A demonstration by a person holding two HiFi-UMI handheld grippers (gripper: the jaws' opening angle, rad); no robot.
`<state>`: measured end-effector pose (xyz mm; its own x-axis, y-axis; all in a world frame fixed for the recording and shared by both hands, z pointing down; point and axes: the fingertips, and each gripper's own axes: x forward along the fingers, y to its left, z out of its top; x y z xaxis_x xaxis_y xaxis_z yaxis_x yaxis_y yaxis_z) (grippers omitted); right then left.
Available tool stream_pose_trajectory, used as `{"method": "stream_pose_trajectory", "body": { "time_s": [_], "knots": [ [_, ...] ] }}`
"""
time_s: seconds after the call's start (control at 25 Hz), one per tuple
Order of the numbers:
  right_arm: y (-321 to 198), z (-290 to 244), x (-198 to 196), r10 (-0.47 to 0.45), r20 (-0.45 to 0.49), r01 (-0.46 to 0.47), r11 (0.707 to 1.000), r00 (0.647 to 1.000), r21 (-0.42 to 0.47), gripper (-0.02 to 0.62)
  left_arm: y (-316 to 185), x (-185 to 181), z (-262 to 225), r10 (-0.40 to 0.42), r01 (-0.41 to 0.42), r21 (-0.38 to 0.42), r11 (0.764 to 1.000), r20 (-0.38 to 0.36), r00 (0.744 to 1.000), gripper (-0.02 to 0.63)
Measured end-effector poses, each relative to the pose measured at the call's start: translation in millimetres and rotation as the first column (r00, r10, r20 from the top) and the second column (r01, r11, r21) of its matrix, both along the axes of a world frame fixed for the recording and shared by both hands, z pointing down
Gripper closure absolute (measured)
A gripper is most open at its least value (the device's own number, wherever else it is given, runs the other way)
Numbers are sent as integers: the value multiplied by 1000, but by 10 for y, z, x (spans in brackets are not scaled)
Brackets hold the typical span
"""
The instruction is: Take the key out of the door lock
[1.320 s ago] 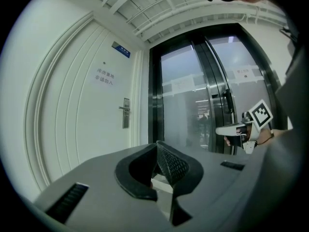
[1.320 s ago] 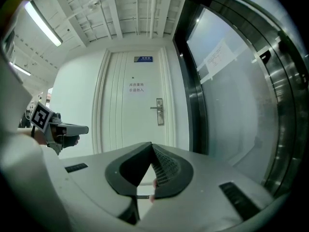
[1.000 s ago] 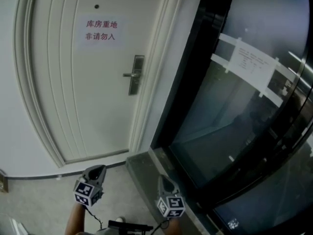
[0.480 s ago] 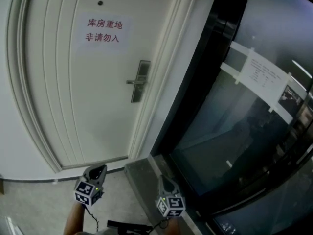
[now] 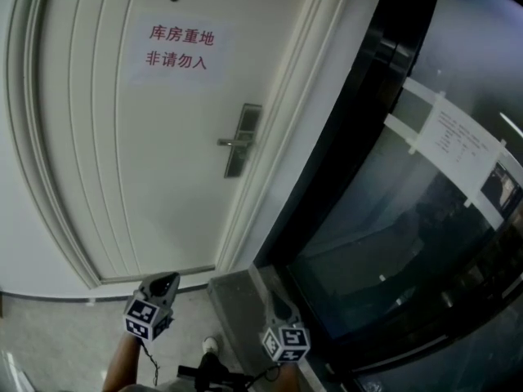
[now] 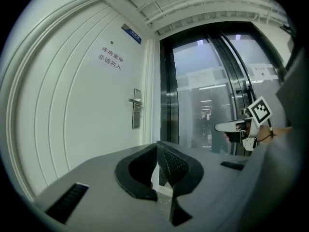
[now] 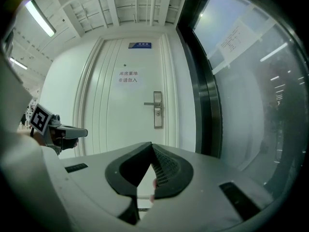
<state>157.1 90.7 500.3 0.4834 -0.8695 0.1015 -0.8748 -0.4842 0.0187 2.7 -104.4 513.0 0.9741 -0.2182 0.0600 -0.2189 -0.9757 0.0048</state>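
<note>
The lock plate [image 5: 243, 140] sits near the right edge of the white door [image 5: 106, 178], and its lever handle [image 5: 230, 143] points left. Any key in it is too small to make out. A paper sign [image 5: 178, 46] with red characters hangs above and left of the lock plate, and a dark glass wall [image 5: 392, 219] stands to its right. The left claw [image 5: 166, 279] is closed and empty, well below the lock plate. The right claw [image 5: 274, 302] is also closed and empty, well below the lock plate and slightly right of it.
</note>
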Motion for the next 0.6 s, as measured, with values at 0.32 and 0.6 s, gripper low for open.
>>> {"method": "stream_pose_trajectory", "body": {
  "time_s": [0.32,0.6],
  "knots": [
    [-465,2,688,-31,2,31,999,1000,10,584,-422,581,6,-47,47,-3,999,2,999,598],
    [-945,-38,1276,-58,10,58,998,998,19,584,-835,1120,-100,-67,67,0,998,-1,998,598]
  ]
}}
